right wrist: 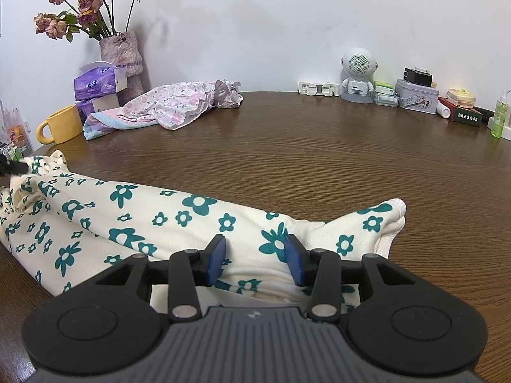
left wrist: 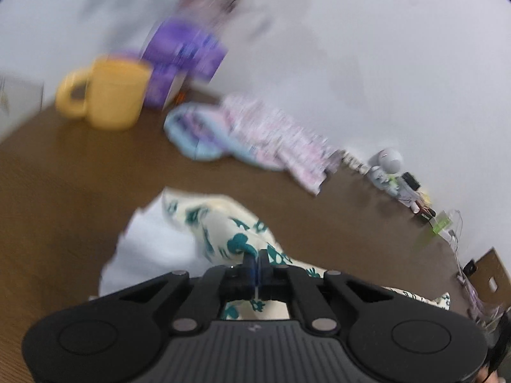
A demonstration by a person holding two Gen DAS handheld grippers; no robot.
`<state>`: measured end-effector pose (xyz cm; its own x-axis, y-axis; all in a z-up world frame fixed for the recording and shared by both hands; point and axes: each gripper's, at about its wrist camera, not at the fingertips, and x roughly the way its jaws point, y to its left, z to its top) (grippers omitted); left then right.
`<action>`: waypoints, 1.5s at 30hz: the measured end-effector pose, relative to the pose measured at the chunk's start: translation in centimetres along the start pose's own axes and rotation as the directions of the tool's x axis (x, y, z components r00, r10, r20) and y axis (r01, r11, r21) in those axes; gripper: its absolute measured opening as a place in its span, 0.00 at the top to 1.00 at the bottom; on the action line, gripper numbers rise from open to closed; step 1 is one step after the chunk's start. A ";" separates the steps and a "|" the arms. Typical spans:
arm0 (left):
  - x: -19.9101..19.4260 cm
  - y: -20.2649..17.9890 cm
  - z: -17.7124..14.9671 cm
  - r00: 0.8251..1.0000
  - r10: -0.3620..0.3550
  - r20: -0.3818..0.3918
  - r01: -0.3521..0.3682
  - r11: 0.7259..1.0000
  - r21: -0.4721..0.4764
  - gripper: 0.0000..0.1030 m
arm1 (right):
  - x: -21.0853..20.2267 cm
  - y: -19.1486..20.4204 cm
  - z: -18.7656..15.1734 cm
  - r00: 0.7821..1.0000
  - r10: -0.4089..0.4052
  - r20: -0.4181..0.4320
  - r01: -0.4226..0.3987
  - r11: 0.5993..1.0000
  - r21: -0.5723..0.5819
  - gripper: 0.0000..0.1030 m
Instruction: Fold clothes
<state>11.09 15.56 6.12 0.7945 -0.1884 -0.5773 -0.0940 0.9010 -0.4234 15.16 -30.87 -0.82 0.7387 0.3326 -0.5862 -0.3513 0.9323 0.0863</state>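
Cream cloth printed with teal flowers is seen in the left wrist view bunched up just ahead of the left gripper, and a raised fold of it is pinched between the jaws, which are closed tight on the fabric. The garment's plain pale inner side is turned up to the left of that fold. The cloth rests on a brown wood-grain table. Farther back, blurred, a yellow mug is set beside purple tissue packs, and a pink floral garment is heaped against the white wall. A small white robot-shaped figure is placed along the far edge.

From the right wrist view, the same flowered cloth is laid across the near part of the table, stretching from the left edge to a folded hem at the right. The right gripper is held low over it with its blue pads standing apart; fabric lies between them, but the pads are not pressed on it. At the far left, a dark fingertip of the other gripper is seen on the cloth's gathered end. Dried roses in a vase, the tissue packs, the mug and the pink garment are lined up at the back left; the robot figure and a tin are at the back right.
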 end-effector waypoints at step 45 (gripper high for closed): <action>2.4 1.9 2.4 0.914 0.405 0.000 -0.402 0.908 0.121 0.89 | -0.1 0.3 0.0 1.000 -0.003 -0.001 0.003 1.000 -0.011 0.60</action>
<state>14.27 17.70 5.59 0.6883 0.1927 -0.6993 -0.3320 0.9409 -0.0675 14.98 -30.63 -0.79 0.7392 0.3300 -0.5870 -0.3556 0.9315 0.0760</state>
